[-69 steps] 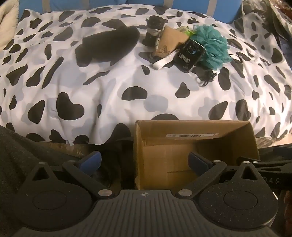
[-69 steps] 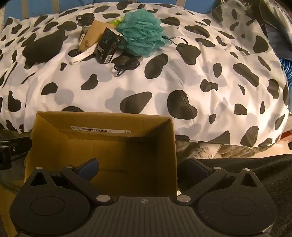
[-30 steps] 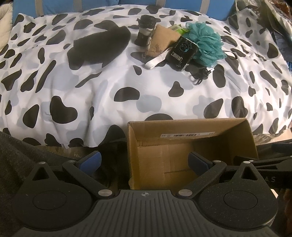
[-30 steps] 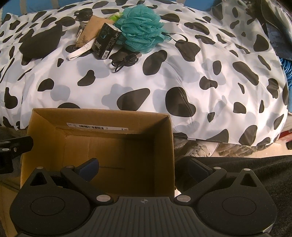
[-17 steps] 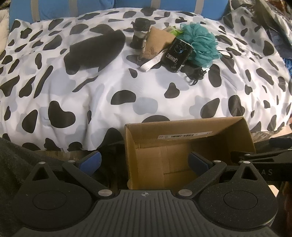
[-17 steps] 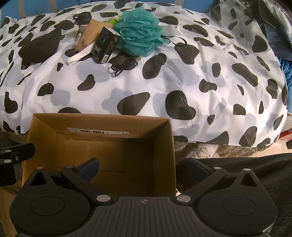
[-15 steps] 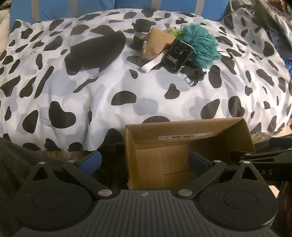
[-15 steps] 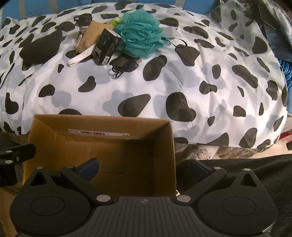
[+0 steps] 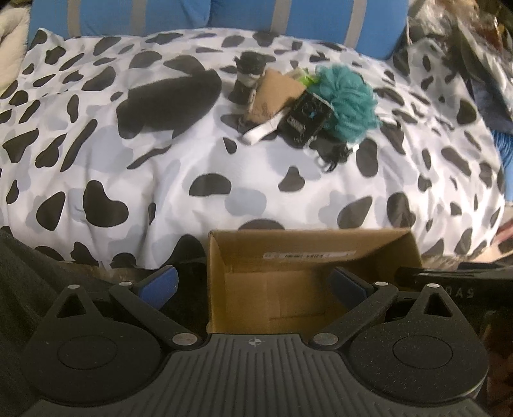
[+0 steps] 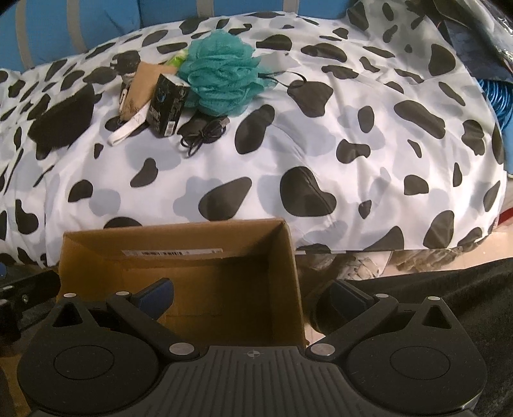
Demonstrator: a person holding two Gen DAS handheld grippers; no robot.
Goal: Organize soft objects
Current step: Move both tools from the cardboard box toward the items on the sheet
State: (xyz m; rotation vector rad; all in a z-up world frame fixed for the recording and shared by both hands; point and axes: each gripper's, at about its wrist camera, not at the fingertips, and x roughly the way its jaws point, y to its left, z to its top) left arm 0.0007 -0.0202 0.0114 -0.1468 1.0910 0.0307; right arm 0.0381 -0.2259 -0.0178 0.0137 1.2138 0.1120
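Observation:
An open, empty cardboard box (image 9: 320, 243) (image 10: 179, 237) stands at the near edge of a cow-print bed. A teal mesh pouf (image 9: 348, 97) (image 10: 221, 77) lies far back on the bed among a black carton (image 9: 304, 120) (image 10: 168, 104), a tan pouch (image 9: 272, 94) (image 10: 139, 88) and a black fuzzy cloth (image 9: 170, 102) (image 10: 62, 118). My left gripper (image 9: 255, 285) is open, straddling the box's left wall. My right gripper (image 10: 251, 296) is open, straddling the box's right wall. Both are empty.
A coiled black cable (image 10: 205, 131) and a white strap (image 10: 123, 133) lie by the carton. A small dark bottle (image 9: 248, 75) stands behind the pouch. Blue striped cushions (image 9: 179, 16) back the bed. Dark clutter (image 10: 474, 29) sits at the far right.
Both grippers have drawn back and tilted up slightly, so the bed items sit lower in view. The box has shifted a little left in the left wrist view. Jaws stay open.

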